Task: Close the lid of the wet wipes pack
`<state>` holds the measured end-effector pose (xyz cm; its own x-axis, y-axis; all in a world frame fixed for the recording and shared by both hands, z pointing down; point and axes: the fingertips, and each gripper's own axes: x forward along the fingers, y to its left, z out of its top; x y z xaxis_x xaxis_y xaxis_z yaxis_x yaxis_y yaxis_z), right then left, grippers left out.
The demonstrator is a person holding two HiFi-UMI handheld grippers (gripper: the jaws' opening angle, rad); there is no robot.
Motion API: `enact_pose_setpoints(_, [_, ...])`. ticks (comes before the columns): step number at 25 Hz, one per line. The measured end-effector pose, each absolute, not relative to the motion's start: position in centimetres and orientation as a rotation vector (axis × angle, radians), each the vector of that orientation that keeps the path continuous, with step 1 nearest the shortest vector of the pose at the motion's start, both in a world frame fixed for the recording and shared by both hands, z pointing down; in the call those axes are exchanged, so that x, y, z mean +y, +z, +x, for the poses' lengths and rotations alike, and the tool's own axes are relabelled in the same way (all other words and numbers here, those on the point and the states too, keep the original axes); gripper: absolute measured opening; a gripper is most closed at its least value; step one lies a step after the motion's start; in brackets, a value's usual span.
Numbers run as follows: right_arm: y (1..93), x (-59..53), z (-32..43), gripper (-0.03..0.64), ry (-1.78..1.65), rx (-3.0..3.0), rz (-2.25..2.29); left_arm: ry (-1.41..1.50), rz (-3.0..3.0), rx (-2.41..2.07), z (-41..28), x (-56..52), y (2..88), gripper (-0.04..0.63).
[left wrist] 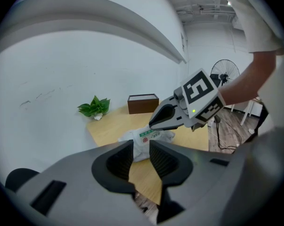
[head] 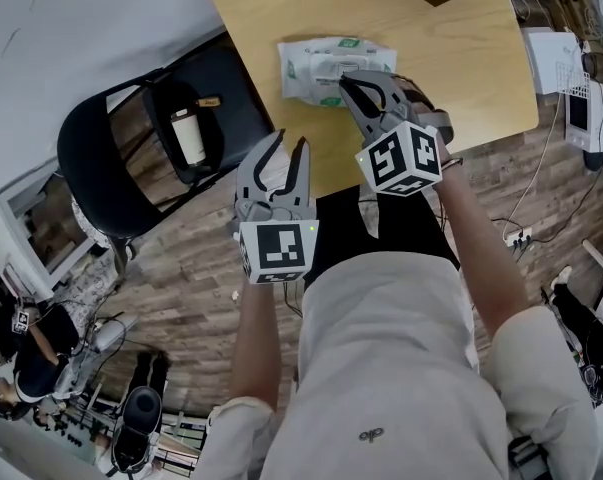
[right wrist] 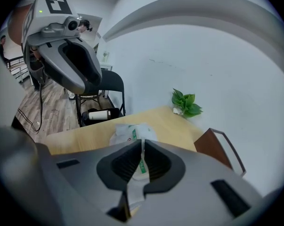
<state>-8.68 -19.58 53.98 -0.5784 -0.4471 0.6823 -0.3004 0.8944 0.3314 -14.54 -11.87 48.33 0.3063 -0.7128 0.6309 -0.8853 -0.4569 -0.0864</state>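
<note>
The white and green wet wipes pack (head: 326, 66) lies on the wooden table (head: 461, 58), near its front edge. My right gripper (head: 345, 80) rests its tips on the pack's lid area, jaws nearly together. In the right gripper view only a thin slit shows between the fingers (right wrist: 153, 161), with the pack (right wrist: 128, 132) behind it. Whether the pads pinch the lid I cannot tell. My left gripper (head: 291, 140) hangs open in front of the table edge, nothing between its jaws. In the left gripper view, the pack (left wrist: 153, 134) lies beyond the left gripper (left wrist: 141, 149), under the right gripper (left wrist: 156, 123).
A black folding chair (head: 101, 158) stands left of the table, with a white bottle (head: 189, 136) on its seat. A brown box (left wrist: 142, 102) and a small green plant (right wrist: 186, 102) sit at the table's far end. Cables and white devices (head: 589, 108) lie on the floor at right.
</note>
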Motion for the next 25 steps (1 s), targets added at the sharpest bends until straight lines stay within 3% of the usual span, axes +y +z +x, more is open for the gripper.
enact_pose_setpoints(25, [56.4, -23.3, -8.5, 0.037, -0.153, -2.136, 0.546, 0.885, 2.303, -1.443, -15.1, -12.1, 48.6, 0.092])
